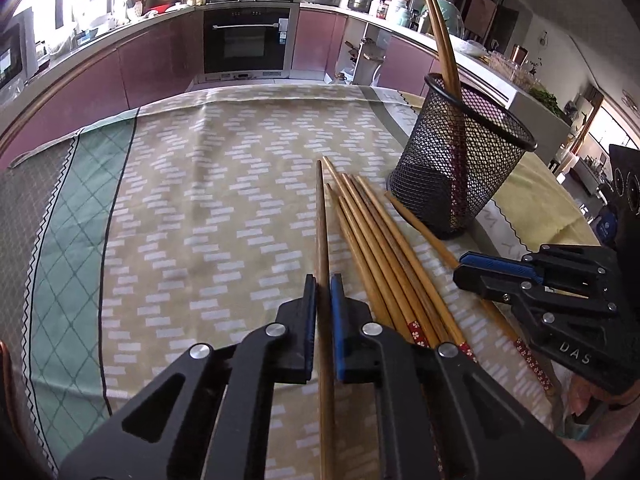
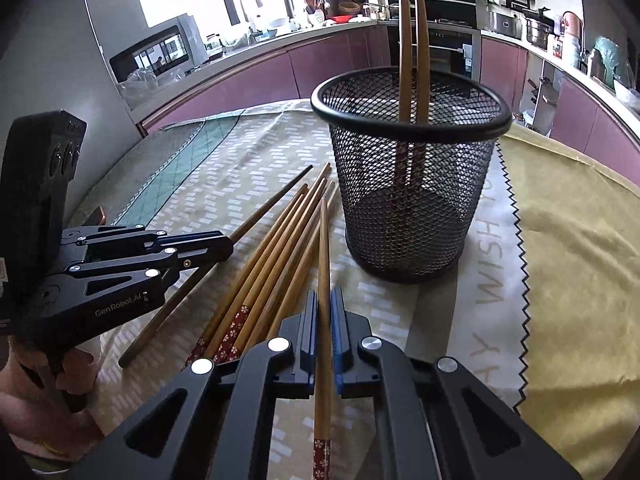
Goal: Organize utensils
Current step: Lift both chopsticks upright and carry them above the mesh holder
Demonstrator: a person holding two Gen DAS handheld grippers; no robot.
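Two claws, both clamped on chopsticks. Left wrist view: my left claw [image 1: 323, 300] is closed on one dark chopstick [image 1: 322, 232], which runs straight ahead between the pads and back under the claw. Just right of the claw, a loose bundle of chopsticks [image 1: 376, 240] lies on the table [image 1: 180, 208]. Ahead and to the right stands the black mesh holder [image 1: 460, 168], upright, two chopsticks in the holder [image 1: 438, 28] leaning out the top. My right claw [image 1: 466, 270] shows at far right.

Right wrist view: my right claw [image 2: 325, 312] is closed on a light chopstick [image 2: 324, 248] with a red flowered end, tip pointing forward. The bundle [image 2: 272, 248] lies just left of the claw, touching it. The holder [image 2: 412, 184] is ahead, slightly right, near the gripped tip. My left claw [image 2: 224, 242] sits well left, pinching the dark chopstick [image 2: 276, 204].
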